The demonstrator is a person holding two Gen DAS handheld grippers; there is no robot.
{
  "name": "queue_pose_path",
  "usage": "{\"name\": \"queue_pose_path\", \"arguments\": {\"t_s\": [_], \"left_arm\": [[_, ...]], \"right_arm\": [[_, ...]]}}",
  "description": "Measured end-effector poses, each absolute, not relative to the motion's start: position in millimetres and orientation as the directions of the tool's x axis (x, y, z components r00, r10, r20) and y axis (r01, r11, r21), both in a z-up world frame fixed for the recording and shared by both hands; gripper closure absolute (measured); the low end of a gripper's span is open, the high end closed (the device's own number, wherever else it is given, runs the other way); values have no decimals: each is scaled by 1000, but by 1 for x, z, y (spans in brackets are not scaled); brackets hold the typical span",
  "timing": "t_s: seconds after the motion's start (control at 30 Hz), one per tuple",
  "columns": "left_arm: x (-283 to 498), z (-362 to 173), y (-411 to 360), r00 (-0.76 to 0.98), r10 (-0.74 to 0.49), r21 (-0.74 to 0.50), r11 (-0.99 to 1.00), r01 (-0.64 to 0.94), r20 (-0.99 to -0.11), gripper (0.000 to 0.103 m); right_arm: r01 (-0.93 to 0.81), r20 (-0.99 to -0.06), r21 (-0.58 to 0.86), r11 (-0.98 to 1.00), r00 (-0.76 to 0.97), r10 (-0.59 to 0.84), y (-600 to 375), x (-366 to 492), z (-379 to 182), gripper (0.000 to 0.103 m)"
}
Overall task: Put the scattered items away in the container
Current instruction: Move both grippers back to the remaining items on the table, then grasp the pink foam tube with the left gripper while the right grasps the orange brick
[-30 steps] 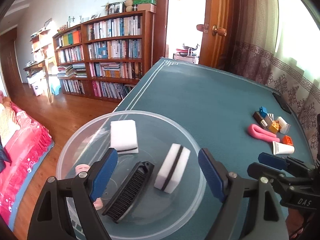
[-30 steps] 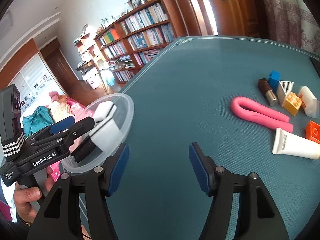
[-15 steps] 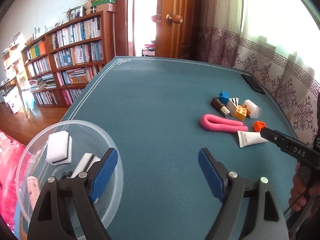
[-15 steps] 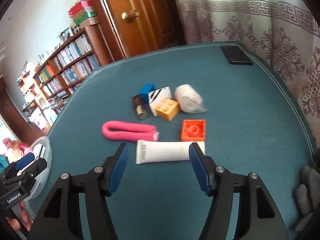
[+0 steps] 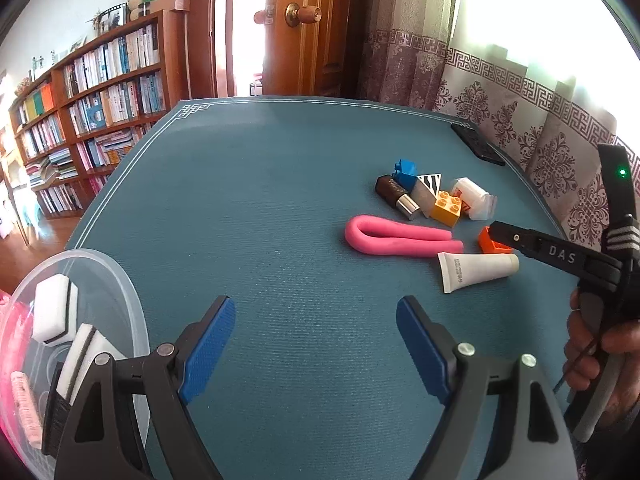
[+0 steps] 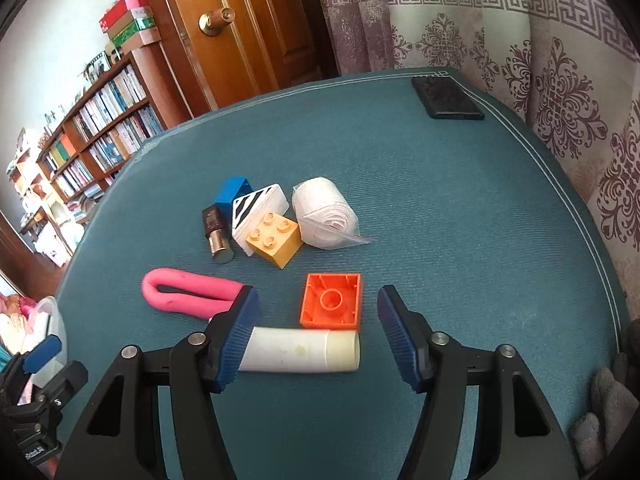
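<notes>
my right gripper (image 6: 316, 334) is spread wide and grasping nothing, hanging low over the teal table (image 6: 460, 208). the white tube (image 6: 300, 350) lies crosswise right between its blue pads, cap end toward the right finger, tail end hidden behind the left pad (image 6: 236, 340). just beyond the tube sits the orange brick (image 6: 331, 301), studs down, hollow side up, almost touching the tube. the pink foam curler (image 6: 188, 296) is off to the left, its open ends running behind my left pad. farther out is the cluster: yellow brick (image 6: 275, 239), striped white wedge (image 6: 256, 208), blue block (image 6: 232, 194), brown lipstick tube (image 6: 216, 232) and the wrapped gauze roll (image 6: 324, 216), all packed close or touching. a black slab (image 6: 447, 98) lies well apart near the far corner. my left gripper (image 5: 316, 354) is also released and empty, over bare table, well apart from the scattered things, which lie ahead and to its right. the clear bowl (image 5: 132, 312) is at its lower left edge, holding two white sponges (image 5: 52, 312), a black brush only partly visible behind the finger, and something pink i cannot make out.
</notes>
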State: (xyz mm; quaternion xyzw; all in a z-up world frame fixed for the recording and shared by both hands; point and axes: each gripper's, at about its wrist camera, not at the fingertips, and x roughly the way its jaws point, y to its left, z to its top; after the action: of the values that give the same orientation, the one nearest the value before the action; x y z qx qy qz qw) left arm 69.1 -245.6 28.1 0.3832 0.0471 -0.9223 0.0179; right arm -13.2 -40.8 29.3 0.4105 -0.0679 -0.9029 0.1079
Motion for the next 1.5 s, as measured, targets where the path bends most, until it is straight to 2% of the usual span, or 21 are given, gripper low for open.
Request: {"name": "queue_pose_path", "arguments": {"t_s": [0.23, 0.37, 0.7, 0.9, 1.03, 1.2, 1.43, 1.5], "left_arm": [[42, 19, -244, -688, 32, -88, -995, 47, -725, 17], [23, 14, -238, -677, 48, -87, -996, 24, -735, 17], [-11, 6, -212, -662, 84, -17, -994, -106, -745, 17], [-17, 2, -185, -682, 2, 213, -949, -231, -731, 17], [-27, -3, -173, -697, -18, 299, -911, -284, -717, 17], [-41, -6, -163, -713, -37, 371, -872, -319, -700, 1], [-62, -6, -166, -663, 34, 268, -898, -348, -748, 2], [-66, -6, -172, -632, 90, 183, -918, -352, -769, 13]], "right_arm": [[131, -764, 172, -976, -608, -216, -43, -26, 11, 60], [139, -760, 164, -977, -614, -215, -41, -27, 11, 66], [155, -745, 199, -968, -617, -252, -36, -24, 10, 67], [151, -746, 228, -962, -608, -273, -31, -25, 10, 67], [148, -745, 253, -956, -600, -291, -28, -26, 11, 67], [148, -741, 277, -949, -595, -310, -25, -26, 10, 67], [153, -735, 288, -945, -597, -321, -24, -26, 10, 67], [154, -734, 284, -946, -600, -318, -24, -26, 9, 67]]}}
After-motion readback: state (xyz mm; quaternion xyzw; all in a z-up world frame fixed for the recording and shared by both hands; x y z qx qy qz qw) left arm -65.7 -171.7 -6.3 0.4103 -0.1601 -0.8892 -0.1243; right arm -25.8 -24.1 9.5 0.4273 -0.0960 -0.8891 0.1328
